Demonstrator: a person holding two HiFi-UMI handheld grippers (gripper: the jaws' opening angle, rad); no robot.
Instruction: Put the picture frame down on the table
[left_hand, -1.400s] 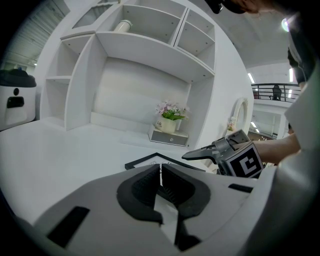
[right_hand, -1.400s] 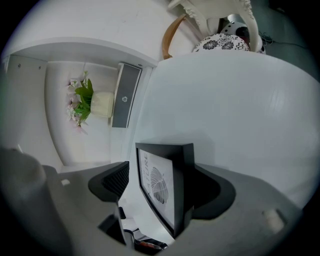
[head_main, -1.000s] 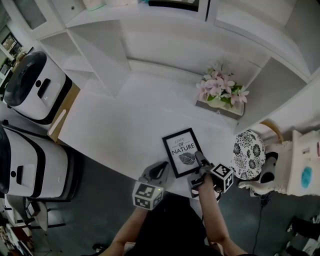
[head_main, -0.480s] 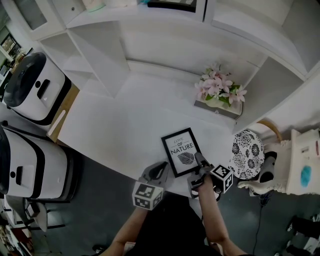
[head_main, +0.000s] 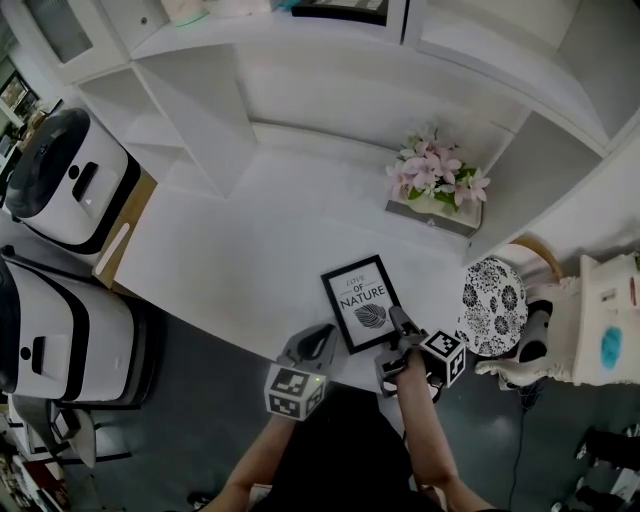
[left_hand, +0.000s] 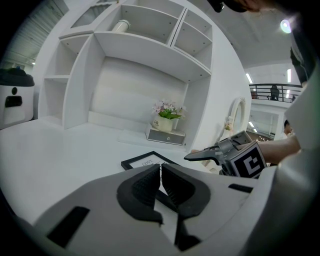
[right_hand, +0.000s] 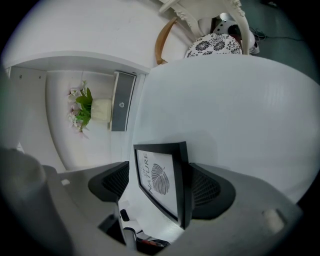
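White table (head_main: 230, 250) under white shelves (head_main: 300, 90); flower pot (head_main: 435, 180) at far right. Picture frame (head_main: 362, 303) sits face up at the table's near edge, right of centre. Its long axis runs near to far, with the far end leaning left. Right gripper (head_main: 397, 318): jaws wide, with the frame's near end between them. One pad is against its back edge, the other clear of its face. Left gripper (left_hand: 160, 170): jaws together, empty, just left of the frame.

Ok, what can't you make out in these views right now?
- Head view: the picture frame's near corner is covered by the right hand-held gripper, so whether it lies flat on the table is unclear.
- Left gripper view: the left hand-held gripper hides most of the frame.
- Head view: a dark item on the top shelf is cut off by the upper edge.
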